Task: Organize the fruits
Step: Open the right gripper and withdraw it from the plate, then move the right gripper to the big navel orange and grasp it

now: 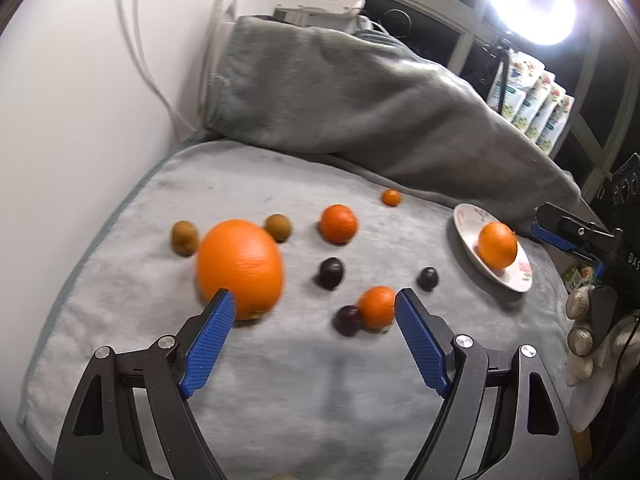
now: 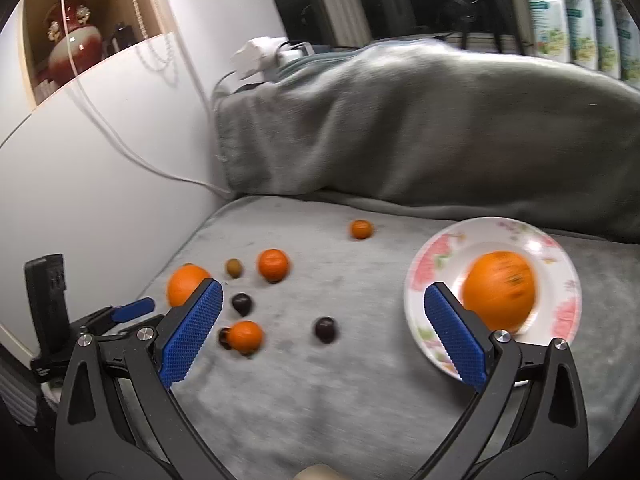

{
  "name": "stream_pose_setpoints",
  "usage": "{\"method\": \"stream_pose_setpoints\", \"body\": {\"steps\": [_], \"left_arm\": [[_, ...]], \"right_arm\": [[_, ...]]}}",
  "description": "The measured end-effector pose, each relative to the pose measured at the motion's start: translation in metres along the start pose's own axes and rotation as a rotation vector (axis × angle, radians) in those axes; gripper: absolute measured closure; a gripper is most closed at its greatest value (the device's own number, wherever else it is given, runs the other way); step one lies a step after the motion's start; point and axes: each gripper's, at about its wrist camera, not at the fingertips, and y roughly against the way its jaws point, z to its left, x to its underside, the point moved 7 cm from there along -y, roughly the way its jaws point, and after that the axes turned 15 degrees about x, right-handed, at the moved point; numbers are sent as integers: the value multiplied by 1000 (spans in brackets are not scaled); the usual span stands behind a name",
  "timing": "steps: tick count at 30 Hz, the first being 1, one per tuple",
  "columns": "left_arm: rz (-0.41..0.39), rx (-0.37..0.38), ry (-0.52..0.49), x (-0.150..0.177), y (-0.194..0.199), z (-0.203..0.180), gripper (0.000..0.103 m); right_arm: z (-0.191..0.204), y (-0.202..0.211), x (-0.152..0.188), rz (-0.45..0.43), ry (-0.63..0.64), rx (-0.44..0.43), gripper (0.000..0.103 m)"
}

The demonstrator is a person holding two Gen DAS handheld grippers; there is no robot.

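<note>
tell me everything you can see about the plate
The plate is a shallow round dish, white and glossy like ceramic, with pink flowers and green leaves printed around its rim. It sits flat on the grey blanket, near the heaped fold at the back right. One orange rests in its well; nothing else is on it. The right gripper is open just in front, one blue finger overlapping its near rim in view; contact can't be told.

The left gripper (image 1: 314, 304) is held low and level, its blue-padded fingers (image 1: 210, 338) spread wide — nothing between them. The right gripper (image 2: 322, 300) is likewise agape and empty, gripped by a gloved hand (image 1: 592, 332).
</note>
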Motion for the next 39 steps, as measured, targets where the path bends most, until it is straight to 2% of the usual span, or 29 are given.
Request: {"method": "stream_pose_setpoints", "body": {"steps": [5, 14, 24, 31, 34, 39], "left_arm": [[-5, -19, 31, 3, 5, 19, 21], [-12, -24, 67, 6, 9, 42, 21], [-13, -13, 101, 8, 11, 58, 21], [-3, 28, 124, 11, 5, 62, 22], [1, 47, 133, 12, 1, 63, 23], [6, 77, 151, 13, -3, 65, 23]], "right_arm": [[26, -10, -4, 13, 51, -22, 0], [71, -35, -1, 98, 154, -72, 0], [107, -68, 8, 208, 154, -163, 0], [131, -90, 11, 294, 142, -246, 1], [143, -97, 13, 317, 150, -268, 6], [160, -105, 18, 354, 171, -298, 7]]}}
